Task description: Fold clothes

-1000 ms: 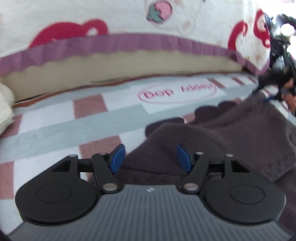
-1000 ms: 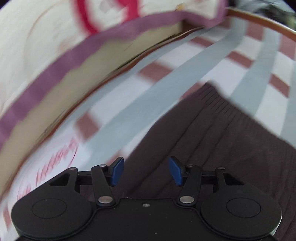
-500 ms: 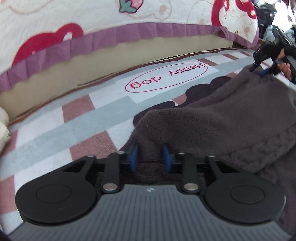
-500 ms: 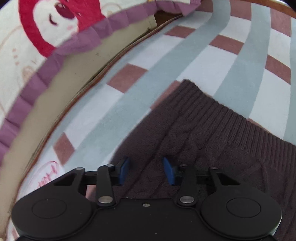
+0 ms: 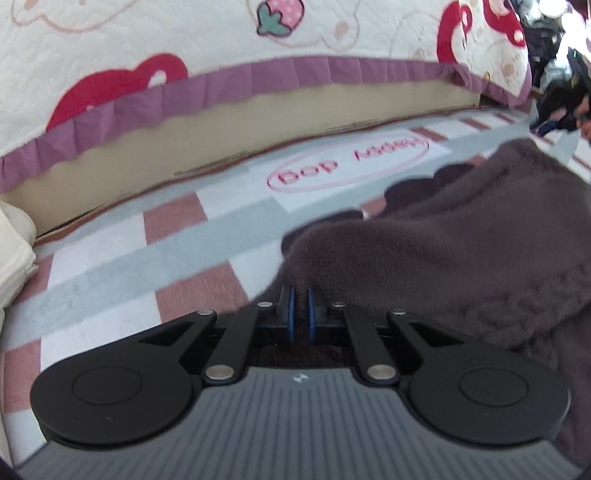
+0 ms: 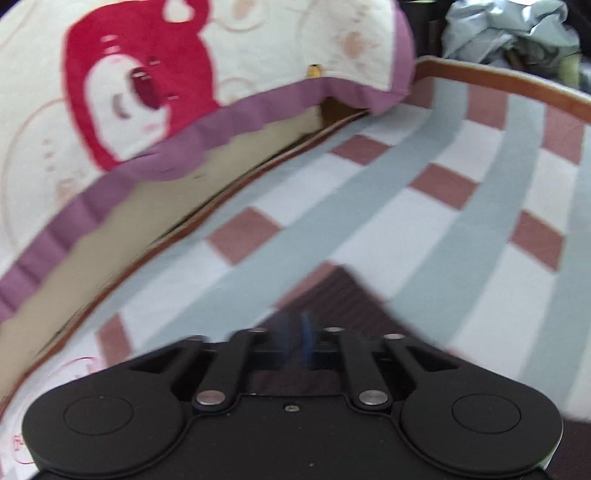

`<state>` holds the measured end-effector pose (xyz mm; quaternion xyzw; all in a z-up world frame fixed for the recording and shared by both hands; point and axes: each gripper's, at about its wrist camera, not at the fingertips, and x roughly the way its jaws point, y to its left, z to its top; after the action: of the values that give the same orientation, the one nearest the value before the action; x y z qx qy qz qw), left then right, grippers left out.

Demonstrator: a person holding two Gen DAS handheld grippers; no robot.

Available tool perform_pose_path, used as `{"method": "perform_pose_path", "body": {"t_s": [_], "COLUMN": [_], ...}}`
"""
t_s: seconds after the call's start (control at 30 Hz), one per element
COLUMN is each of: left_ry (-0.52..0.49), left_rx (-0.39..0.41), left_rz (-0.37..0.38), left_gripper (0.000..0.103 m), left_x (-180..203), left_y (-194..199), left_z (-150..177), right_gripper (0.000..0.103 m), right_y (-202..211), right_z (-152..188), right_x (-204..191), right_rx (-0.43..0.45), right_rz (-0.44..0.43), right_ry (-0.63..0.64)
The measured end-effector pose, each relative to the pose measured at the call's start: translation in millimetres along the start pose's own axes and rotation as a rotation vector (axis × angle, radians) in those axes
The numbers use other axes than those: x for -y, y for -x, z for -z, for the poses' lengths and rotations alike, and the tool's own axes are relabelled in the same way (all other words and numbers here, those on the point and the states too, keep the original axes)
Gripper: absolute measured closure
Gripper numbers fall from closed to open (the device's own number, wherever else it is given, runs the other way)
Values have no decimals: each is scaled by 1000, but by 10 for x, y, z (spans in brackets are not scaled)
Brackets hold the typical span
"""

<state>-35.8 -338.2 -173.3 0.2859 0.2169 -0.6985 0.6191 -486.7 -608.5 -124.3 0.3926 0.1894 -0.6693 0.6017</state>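
A dark brown knitted sweater [image 5: 461, 236] lies on a checked mat [image 5: 184, 240], bunched and raised toward the right in the left wrist view. My left gripper [image 5: 300, 308] is shut on the sweater's near edge, its blue pads pinching the knit. In the right wrist view the sweater's ribbed hem [image 6: 340, 299] shows as a blurred dark corner just ahead of my right gripper [image 6: 297, 341], which is shut on that hem. The right gripper [image 5: 561, 110] also appears far right in the left wrist view, above the sweater.
A quilted cover with red bears and a purple ruffle [image 5: 221, 85] hangs over a beige sofa front behind the mat. The mat carries a pink oval logo [image 5: 347, 162]. A cream cushion [image 5: 14, 251] sits far left. Grey bags [image 6: 509, 33] lie beyond the mat's brown border.
Both grippers went from open to shut on the sweater's edge. Both views have since lifted and drawn back, and the sweater is raised and bunched.
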Motion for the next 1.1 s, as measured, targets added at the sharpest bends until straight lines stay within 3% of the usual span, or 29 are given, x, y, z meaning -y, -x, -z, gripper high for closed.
{"method": "perform_pose_path", "body": {"t_s": [0.13, 0.3, 0.43, 0.5, 0.7, 0.83, 0.93, 1.0, 1.1], "left_ry": [-78, 23, 75, 80, 70, 74, 31, 61, 85], "left_rx": [-12, -38, -47, -50, -42, -31, -31, -30, -32], "left_rz": [-15, 21, 45, 47, 32, 24, 14, 8, -5], "left_gripper": [95, 93, 93, 93, 93, 93, 95, 95, 95], "left_x": [88, -20, -86, -90, -57, -55, -11, -9, 5], "left_y": [16, -56, -63, -81, -105, -102, -96, -109, -123], "left_z": [-14, -76, -84, -82, -67, -55, -75, -87, -102], "right_gripper": [59, 53, 43, 43, 42, 42, 39, 33, 13], "right_y": [165, 227, 307, 347, 50, -103, -229, -317, -395], "right_z": [-157, -123, -141, -149, -35, 128, 244, 315, 404], "right_x": [255, 451, 536, 579, 563, 374, 184, 55, -145], "right_rx": [47, -55, -76, -86, -188, -186, -179, -167, -116], "right_rz": [-21, -130, -167, -185, -171, -170, -118, -73, -17], "right_ry": [77, 133, 184, 210, 188, 164, 195, 249, 328]}}
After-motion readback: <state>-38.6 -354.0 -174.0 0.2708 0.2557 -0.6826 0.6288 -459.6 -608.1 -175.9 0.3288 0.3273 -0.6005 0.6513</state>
